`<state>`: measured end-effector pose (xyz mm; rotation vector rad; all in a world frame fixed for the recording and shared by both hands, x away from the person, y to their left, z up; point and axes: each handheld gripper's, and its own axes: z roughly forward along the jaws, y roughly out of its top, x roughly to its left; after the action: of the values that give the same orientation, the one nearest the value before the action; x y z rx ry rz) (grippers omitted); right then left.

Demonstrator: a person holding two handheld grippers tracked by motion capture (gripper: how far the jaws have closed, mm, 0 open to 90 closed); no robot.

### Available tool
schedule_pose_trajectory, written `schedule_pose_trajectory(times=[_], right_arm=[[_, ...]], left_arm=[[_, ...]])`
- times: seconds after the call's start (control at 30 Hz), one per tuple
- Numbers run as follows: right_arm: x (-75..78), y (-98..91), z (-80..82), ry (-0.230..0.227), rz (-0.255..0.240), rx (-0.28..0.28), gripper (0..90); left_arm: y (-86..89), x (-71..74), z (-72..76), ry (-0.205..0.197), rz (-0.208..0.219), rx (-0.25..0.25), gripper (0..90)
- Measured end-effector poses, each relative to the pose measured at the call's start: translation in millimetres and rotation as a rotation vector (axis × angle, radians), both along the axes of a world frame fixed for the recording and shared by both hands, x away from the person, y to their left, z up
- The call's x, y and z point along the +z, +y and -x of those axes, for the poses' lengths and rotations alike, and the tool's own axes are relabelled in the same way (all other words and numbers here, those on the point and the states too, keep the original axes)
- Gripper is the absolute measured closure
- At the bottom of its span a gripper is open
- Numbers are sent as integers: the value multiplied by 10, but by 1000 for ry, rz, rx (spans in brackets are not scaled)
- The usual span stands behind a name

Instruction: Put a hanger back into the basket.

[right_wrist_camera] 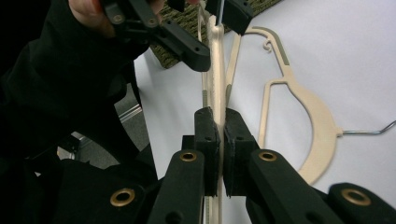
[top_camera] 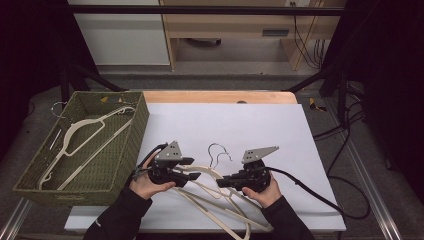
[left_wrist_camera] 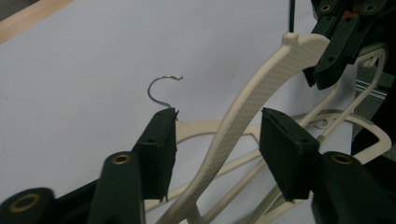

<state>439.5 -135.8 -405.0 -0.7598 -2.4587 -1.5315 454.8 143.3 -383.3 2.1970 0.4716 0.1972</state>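
The cream hanger (right_wrist_camera: 215, 60) I hold is raised on edge above the white sheet (top_camera: 260, 125), between my two hands, with other hangers (top_camera: 220, 200) lying flat under it near the front edge. My right gripper (right_wrist_camera: 219, 122) has its pads pinched tight on the hanger's flat arm. My left gripper (left_wrist_camera: 217, 140) stands about half open, one jaw on each side of the same arm; a clear gap shows at both pads, so it has hold of nothing.

I judge the hanger to be light and stiff plastic, thin enough to flex a little if twisted, and its textured face should keep it from sliding in the pads. The broad shoulder is the best place to take it (the wire hook (left_wrist_camera: 163, 88) of the one below is thin and would turn in the jaws).

To the left stands a green woven basket (top_camera: 127, 145), tilted, with another pale hanger (top_camera: 82, 137) already inside. The sheet covers a wooden table (top_camera: 220, 96). Beyond it are a pale cabinet (top_camera: 125, 40), a wooden shelf (top_camera: 225, 25) and dark cables (top_camera: 345, 145) trailing along the right side.
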Motion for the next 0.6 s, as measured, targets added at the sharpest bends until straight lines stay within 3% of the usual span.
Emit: schedule_pose_trajectory(times=[0.13, 0.37, 0.4, 0.53, 0.6], right_arm=[[-15, 8, -2, -1, 4, 12, 867], [-48, 23, -17, -6, 32, 10, 853], [-48, 18, -20, -24, 42, 1, 845], [-47, 7, -16, -67, 74, -37, 785], [-53, 12, -13, -104, 86, -70, 758]], left_arm=[[-23, -12, 5, 13, -16, -30, 640], [-31, -17, 43, -4, -96, -41, 692], [-43, -26, 62, -2, -83, -34, 708], [-45, -24, 96, 10, -104, -47, 763], [-55, -41, 122, 34, -73, -38, 784]])
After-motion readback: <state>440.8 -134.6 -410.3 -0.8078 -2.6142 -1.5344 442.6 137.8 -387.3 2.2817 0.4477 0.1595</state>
